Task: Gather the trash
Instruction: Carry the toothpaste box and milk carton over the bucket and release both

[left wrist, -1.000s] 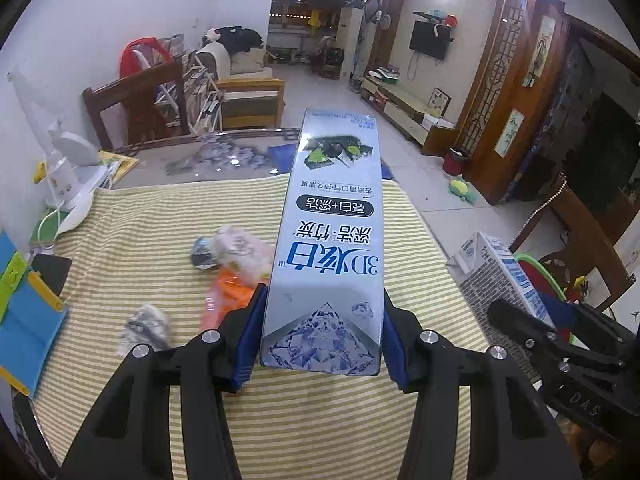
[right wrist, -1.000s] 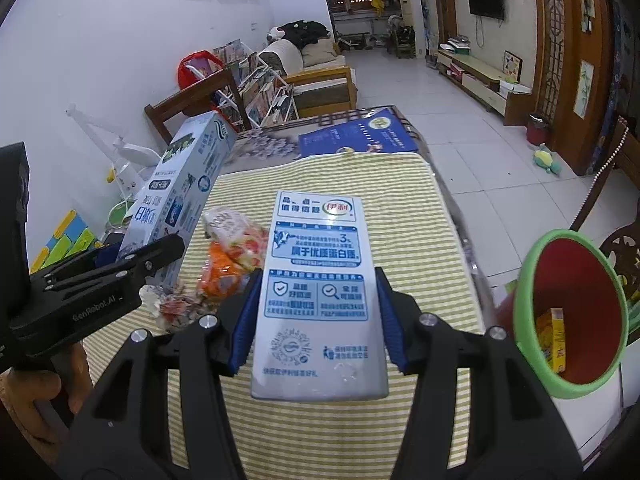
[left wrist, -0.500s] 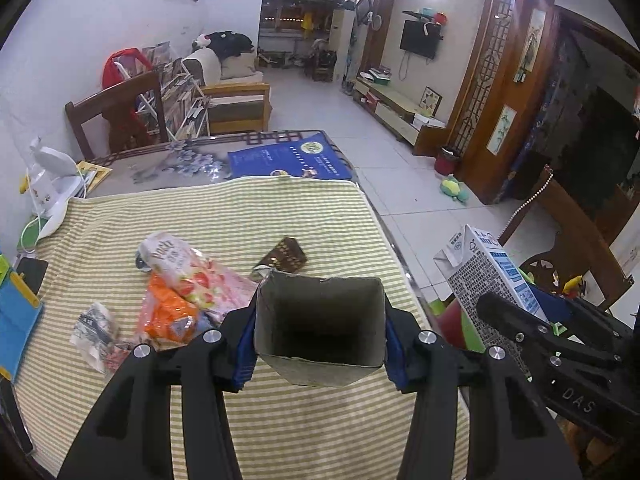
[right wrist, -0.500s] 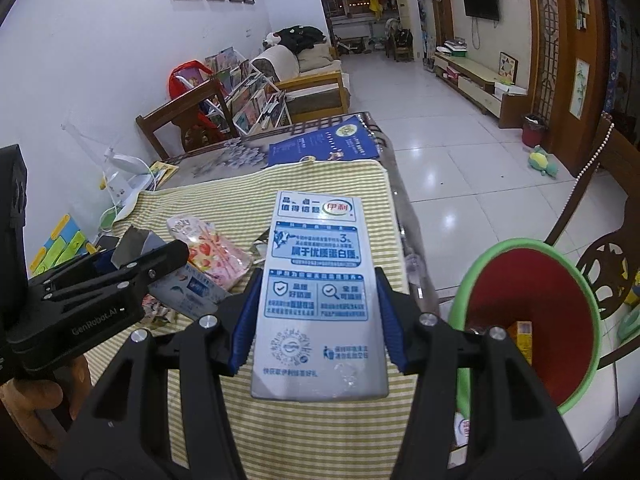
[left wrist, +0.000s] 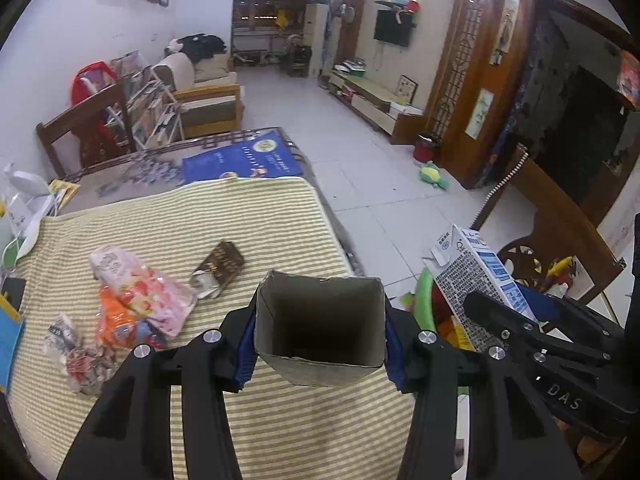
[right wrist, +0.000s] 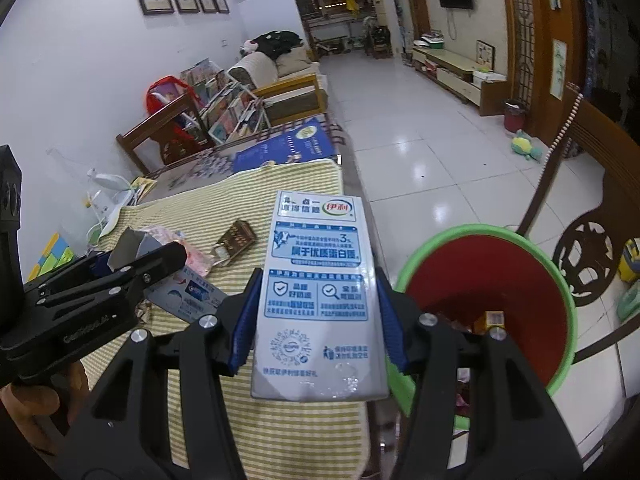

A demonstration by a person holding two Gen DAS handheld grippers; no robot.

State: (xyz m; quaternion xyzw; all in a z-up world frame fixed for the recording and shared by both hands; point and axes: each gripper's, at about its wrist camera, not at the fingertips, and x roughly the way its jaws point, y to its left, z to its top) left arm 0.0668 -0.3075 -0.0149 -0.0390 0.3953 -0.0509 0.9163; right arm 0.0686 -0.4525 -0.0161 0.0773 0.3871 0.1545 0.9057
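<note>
**A:** What has each tool got, closest in?

**B:** The left gripper [left wrist: 320, 344] is partly closed, blue pads pressed on both sides of an empty toothpaste box [left wrist: 320, 332], its open end turned toward the camera. The right gripper [right wrist: 318, 320] is likewise clamped on a milk carton [right wrist: 318, 296], printed face up. My guess is that both are pinched across the narrow sides because that gives flat, stiff faces to press against.

**B:** And they're angled downward, toward the table edge.

**A:** Where does the stuff go?

**B:** Just beside the table's right edge stands the bin [right wrist: 560, 280], green rim, red inside, with a yellow packet and other bits at the bottom. The carton hangs near its rim, not yet over the mouth; I'd judge both boxes are headed there.

**A:** What's left on the table?

**B:** On the striped tablecloth [left wrist: 180, 220] lie crumpled snack wrappers [left wrist: 132, 300], pink and orange, and beyond them a brown chocolate wrapper [left wrist: 220, 266]. These are trash not yet gathered.

**A:** And farther off?

**B:** A blue poster [left wrist: 240, 160] at the table's far end, wooden chairs [left wrist: 86, 128], a sofa, then a tiled floor running to a wall-mounted television [left wrist: 392, 28].
</note>
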